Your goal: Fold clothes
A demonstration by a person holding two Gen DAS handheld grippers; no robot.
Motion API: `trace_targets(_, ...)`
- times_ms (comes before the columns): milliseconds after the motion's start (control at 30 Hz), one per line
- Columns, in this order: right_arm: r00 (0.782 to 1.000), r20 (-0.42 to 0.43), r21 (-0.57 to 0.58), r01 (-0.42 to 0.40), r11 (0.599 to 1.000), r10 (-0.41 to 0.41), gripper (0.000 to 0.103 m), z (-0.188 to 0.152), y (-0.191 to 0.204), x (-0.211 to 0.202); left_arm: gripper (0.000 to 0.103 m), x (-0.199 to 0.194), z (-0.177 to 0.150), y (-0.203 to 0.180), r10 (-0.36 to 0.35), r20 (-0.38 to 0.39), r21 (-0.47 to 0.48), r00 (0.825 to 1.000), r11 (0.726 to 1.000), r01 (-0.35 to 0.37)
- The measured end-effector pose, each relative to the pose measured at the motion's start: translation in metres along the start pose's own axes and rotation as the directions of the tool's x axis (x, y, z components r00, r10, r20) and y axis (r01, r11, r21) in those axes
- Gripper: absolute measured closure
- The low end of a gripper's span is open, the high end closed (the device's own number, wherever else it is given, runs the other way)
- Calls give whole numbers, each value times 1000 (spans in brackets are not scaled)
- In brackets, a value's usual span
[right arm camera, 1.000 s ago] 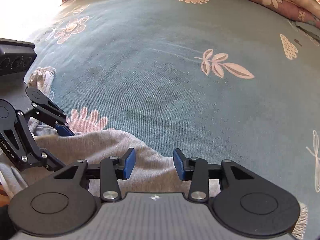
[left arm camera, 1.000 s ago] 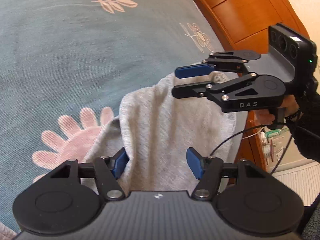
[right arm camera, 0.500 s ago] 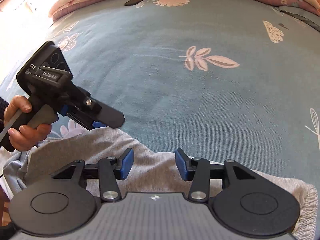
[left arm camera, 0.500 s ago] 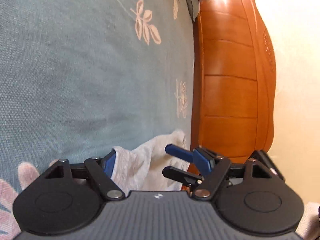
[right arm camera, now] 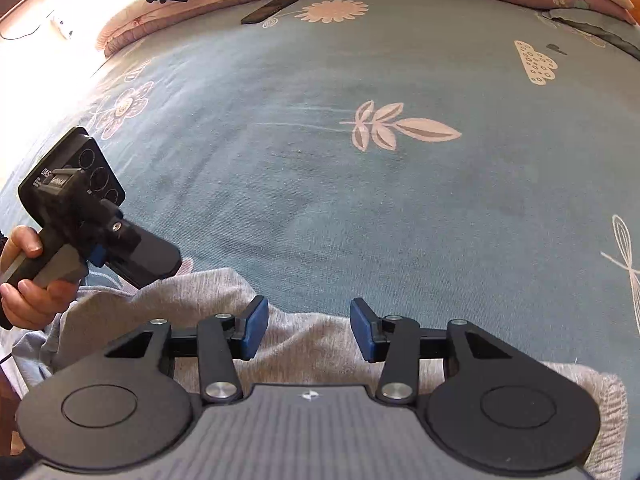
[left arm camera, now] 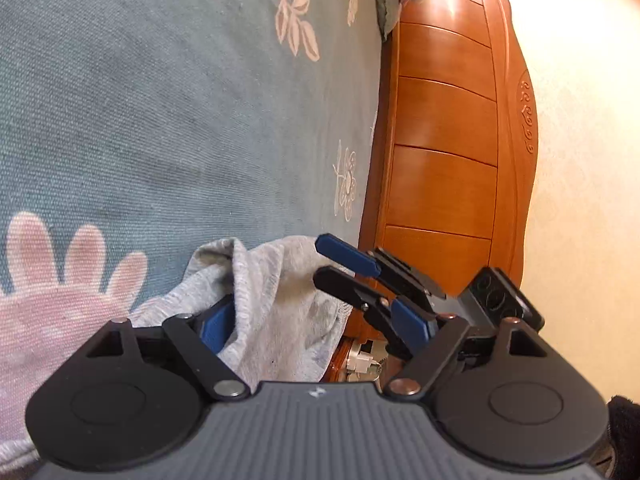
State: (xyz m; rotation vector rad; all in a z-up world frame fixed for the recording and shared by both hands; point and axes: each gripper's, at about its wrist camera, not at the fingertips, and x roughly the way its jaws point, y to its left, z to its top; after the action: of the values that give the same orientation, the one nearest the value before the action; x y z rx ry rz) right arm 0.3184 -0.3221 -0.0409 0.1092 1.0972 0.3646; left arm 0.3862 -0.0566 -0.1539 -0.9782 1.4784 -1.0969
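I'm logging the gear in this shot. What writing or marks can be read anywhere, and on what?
"DAS": side of the left gripper, seen from the right wrist view.
Smaller print beside it on that housing: too blurred to read.
Small emblem on the right gripper body: a mark, no letters.
Bedspread: flower prints only, no words.

The grey garment (right arm camera: 316, 344) runs under the right hand-held gripper (right arm camera: 308, 330), so its near part is hidden and its shape cannot be told. In the left wrist view a fold of the cloth covers part of one blue pad. The hand (right arm camera: 28, 280) is cut off at the picture's edge. The dark flat thing (right arm camera: 272, 8) far up the bed (right arm camera: 400, 208) is too small to identify.
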Motion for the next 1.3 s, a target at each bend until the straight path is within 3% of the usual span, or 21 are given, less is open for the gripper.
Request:
trace_targets(133, 983, -77, 8, -167, 986, 167, 56, 22, -12, 24, 21, 8, -16, -27, 74, -15, 190, 997, 979, -70)
trace_targets(200, 951, -156, 14, -268, 963, 267, 56, 32, -13, 41, 21, 13, -26, -36, 123, -24, 267, 992, 957, -112)
trace_targets(267, 924, -225, 32, -309, 951, 308, 56, 38, -12, 57, 21, 17, -32, -42, 155, -21, 317, 988, 938, -141)
trace_targets(467, 810, -379, 209, -395, 895, 446, 56, 42, -11, 96, 21, 15, -40, -44, 169, -14, 327, 986, 932, -155)
trace_targets(500, 807, -392, 207, -390, 897, 441, 56, 42, -6, 97, 21, 12, -40, -43, 168, -13, 327, 986, 932, -155)
trace_targets(533, 804, -412, 184, -388, 903, 429, 71, 42, -1, 98, 21, 10, -41, -42, 169, -10, 326, 986, 932, -156)
trace_targets(567, 809, -431, 137, -380, 915, 400, 87, 44, 6, 96, 21, 6, -41, -40, 170, -3, 322, 985, 933, -160)
trace_targets(600, 828, -430, 76, -365, 928, 361, 93, 46, 15, 92, 21, 1, -41, -35, 170, 6, 311, 985, 936, -163)
trace_targets(700, 871, -332, -1, -384, 923, 362, 95, 57, 27, 74, 20, -3, -30, -26, 149, 64, 243, 987, 957, -160)
trace_targets(733, 884, -281, -2, -390, 921, 373, 102, 62, 26, 69, 20, -5, -24, -23, 140, 97, 223, 985, 962, -159)
trace_targets(800, 910, -166, 17, -382, 924, 380, 101, 71, 20, 59, 20, -13, -12, -18, 134, 185, 197, 974, 966, -170)
trace_targets(900, 946, -95, 63, -304, 950, 309, 92, 82, 7, 50, 21, -29, 2, -13, 136, 282, 153, 950, 971, -184)
trace_targets(967, 958, -69, 69, -275, 959, 280, 87, 81, 0, 41, 21, -40, 6, -18, 148, 341, 148, 929, 967, -208)
trace_targets(1000, 960, -61, 77, -267, 960, 272, 78, 79, -4, 36, 21, -44, 8, -19, 138, 349, 134, 927, 972, -195)
trace_targets(1167, 966, -59, 138, -241, 961, 251, 74, 59, -23, 23, 21, -49, 8, -24, 73, 328, 128, 942, 984, -121)
trace_targets(1300, 977, -95, 124, -176, 976, 188, 76, 40, -22, 25, 20, -33, -5, -33, 5, 229, 152, 973, 987, -41)
